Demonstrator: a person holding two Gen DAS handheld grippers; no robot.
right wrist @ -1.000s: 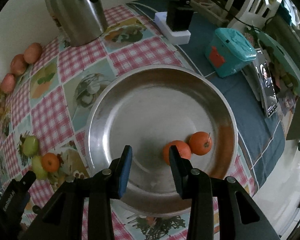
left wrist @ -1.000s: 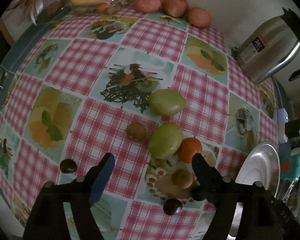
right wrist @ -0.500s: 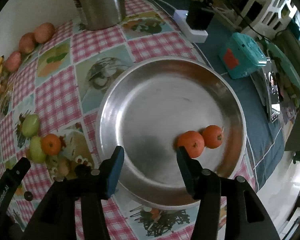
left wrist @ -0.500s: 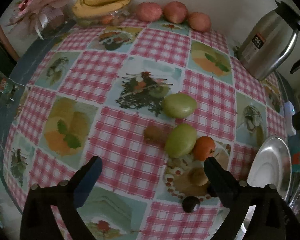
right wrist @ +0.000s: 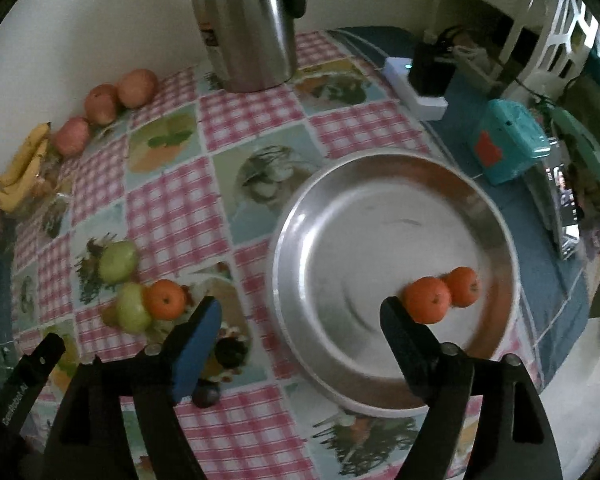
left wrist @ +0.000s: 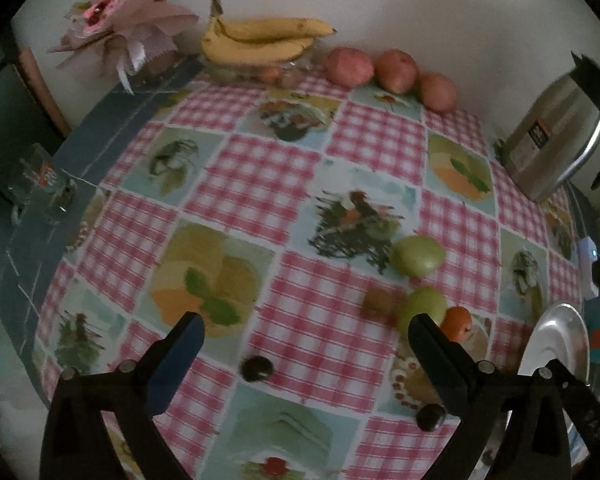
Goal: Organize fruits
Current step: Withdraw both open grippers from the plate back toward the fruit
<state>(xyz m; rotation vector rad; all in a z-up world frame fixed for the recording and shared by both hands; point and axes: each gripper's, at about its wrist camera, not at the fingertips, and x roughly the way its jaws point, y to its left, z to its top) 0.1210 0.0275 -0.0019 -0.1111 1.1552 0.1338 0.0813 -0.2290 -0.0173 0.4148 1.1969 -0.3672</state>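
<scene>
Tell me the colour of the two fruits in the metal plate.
Orange fruits, clearest in the right wrist view.

From the left wrist we look steeply down over the checked surface (left wrist: 260,184) toward the wall; from the right wrist, down onto the metal plate (right wrist: 292,240). Both views share the green fruits (left wrist: 418,258) and kettle (right wrist: 248,24).

Two oranges (right wrist: 440,298) lie touching each other inside the metal plate (right wrist: 380,168), near its right side. On the checkered tablecloth, a third orange (right wrist: 165,299) rests against a green fruit (right wrist: 132,312) (maybe an apple), with another green fruit (right wrist: 118,261) just beyond. Small dark fruits (left wrist: 256,368) and a brown kiwi (left wrist: 378,302) lie near.
</scene>
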